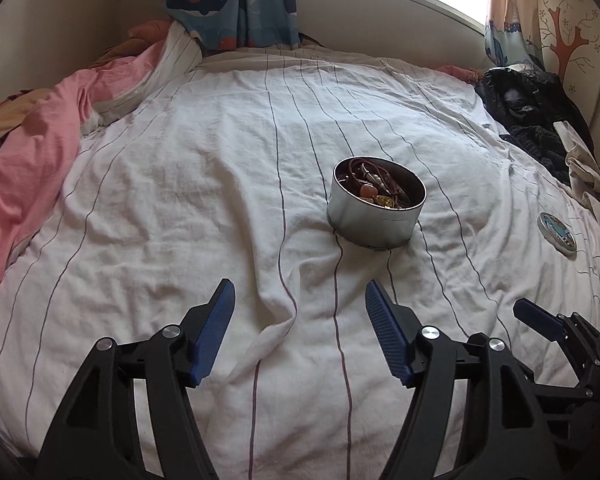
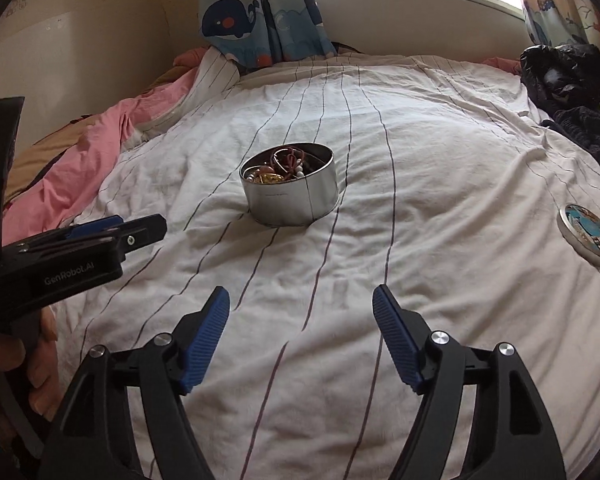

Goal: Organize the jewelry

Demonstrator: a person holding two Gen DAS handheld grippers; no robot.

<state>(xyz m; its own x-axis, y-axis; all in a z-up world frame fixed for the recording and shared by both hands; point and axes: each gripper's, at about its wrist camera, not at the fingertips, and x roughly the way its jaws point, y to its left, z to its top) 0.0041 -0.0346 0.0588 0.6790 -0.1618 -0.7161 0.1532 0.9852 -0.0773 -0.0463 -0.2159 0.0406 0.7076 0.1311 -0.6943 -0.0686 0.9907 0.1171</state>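
Observation:
A round silver tin (image 1: pixel 374 218) stands open on the striped white bedcover, filled with a tangle of jewelry (image 1: pixel 380 188): brown cords, beads and gold pieces. Its lid (image 1: pixel 556 234), with a blue picture on top, lies flat off to the right. My left gripper (image 1: pixel 299 286) is open and empty, short of the tin and a little left of it. In the right wrist view the tin (image 2: pixel 292 196) sits ahead and slightly left, and the lid (image 2: pixel 586 236) lies far right. My right gripper (image 2: pixel 301 292) is open and empty, short of the tin.
The white bedcover (image 1: pixel 180 200) is rumpled. A pink quilt (image 1: pixel 32 148) is bunched along the left side. Dark clothes and a black bag (image 1: pixel 528 108) are piled at the back right. Whale curtains (image 2: pixel 260 12) hang under the window. A hand (image 2: pixel 16 368) holds the left gripper's body.

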